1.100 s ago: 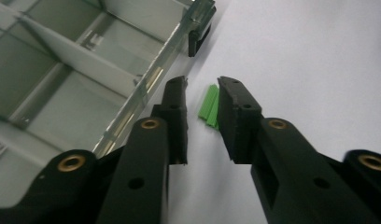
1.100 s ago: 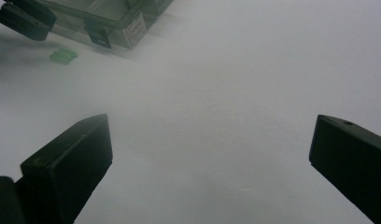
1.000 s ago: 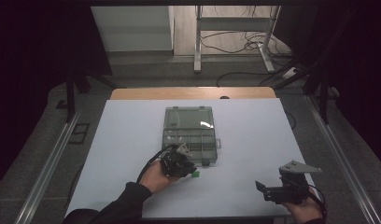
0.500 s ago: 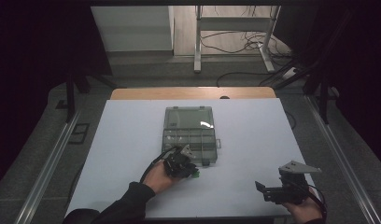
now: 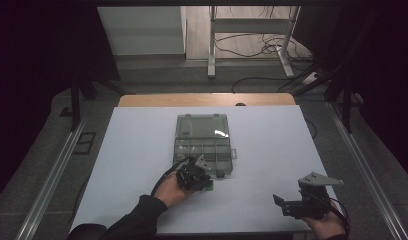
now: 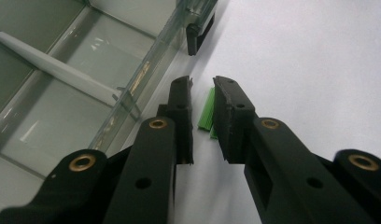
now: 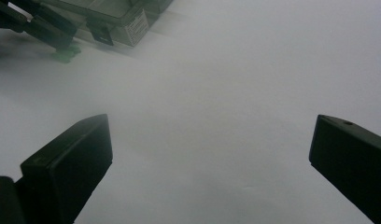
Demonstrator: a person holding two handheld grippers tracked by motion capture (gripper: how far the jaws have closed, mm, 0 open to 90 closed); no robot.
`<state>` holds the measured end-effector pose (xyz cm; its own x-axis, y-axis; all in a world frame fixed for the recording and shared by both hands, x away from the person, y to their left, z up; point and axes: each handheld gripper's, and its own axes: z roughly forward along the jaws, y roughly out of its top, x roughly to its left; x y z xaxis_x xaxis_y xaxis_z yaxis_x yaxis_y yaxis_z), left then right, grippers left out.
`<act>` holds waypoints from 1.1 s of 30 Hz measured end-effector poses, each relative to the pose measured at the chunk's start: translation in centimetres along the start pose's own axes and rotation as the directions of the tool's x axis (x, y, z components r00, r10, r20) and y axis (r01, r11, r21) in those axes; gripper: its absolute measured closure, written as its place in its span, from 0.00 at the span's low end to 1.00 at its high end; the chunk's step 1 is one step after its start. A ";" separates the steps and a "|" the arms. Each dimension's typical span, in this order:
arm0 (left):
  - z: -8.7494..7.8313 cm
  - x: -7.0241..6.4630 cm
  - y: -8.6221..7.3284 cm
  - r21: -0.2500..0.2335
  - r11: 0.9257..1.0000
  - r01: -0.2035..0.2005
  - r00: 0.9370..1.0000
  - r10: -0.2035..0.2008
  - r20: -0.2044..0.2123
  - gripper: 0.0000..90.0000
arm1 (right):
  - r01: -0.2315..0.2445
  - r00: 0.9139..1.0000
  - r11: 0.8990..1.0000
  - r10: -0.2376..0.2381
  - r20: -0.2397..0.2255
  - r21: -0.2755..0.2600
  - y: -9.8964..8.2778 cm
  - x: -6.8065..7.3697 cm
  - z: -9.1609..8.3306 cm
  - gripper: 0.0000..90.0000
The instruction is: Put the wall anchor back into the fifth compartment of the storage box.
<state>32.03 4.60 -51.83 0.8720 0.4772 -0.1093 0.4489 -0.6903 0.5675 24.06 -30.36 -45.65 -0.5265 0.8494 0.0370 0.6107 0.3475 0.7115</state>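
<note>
Left gripper (image 6: 202, 93): jaws drawn narrow on a small green part (image 6: 206, 111) that rests on the white desk (image 5: 272, 140), just beside the clear compartment box (image 5: 204, 142) near its front corner. Right gripper (image 7: 209, 154): jaws wide, nothing between them, well apart from the box.

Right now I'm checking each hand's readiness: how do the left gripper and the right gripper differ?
The left gripper has its jaws nearly together around a small green part; the right gripper has its jaws wide apart with nothing between them. The left gripper sits beside the clear compartment box; the right gripper is far from it, over bare white table near the front edge. Both are black, hand-held and two-jawed.
</note>
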 end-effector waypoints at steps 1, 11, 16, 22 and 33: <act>0.0 -0.1 0.0 0.001 1.000 -0.002 1.000 0.002 0.004 0.87 | 0.000 1.000 1.000 0.000 -0.001 0.001 0.0 0.0 0.0 0.00; 0.3 -0.2 -0.1 0.013 1.000 -0.009 0.999 0.010 -0.038 0.90 | 0.004 1.000 1.000 -0.004 -0.003 0.005 0.0 0.0 0.1 0.00; 0.3 -0.2 -0.1 0.015 1.000 -0.003 1.000 0.003 -0.030 0.94 | 0.005 1.000 1.000 -0.005 -0.004 0.005 0.0 0.0 0.1 0.00; -0.2 0.0 0.0 0.007 1.000 0.004 1.000 -0.004 -0.018 0.94 | 0.005 1.000 1.000 -0.005 -0.005 0.003 0.0 0.0 0.0 0.00; -1.8 -0.5 0.5 -0.020 1.000 0.001 1.000 -0.001 -0.012 0.94 | 0.003 1.000 1.000 -0.003 -0.005 0.000 0.0 0.0 0.0 0.00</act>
<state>31.48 5.03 -50.02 0.8693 0.4841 -0.1002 0.4454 -0.6790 0.5836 24.05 -30.33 -45.66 -0.5317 0.8460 0.0385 0.6087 0.3502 0.7119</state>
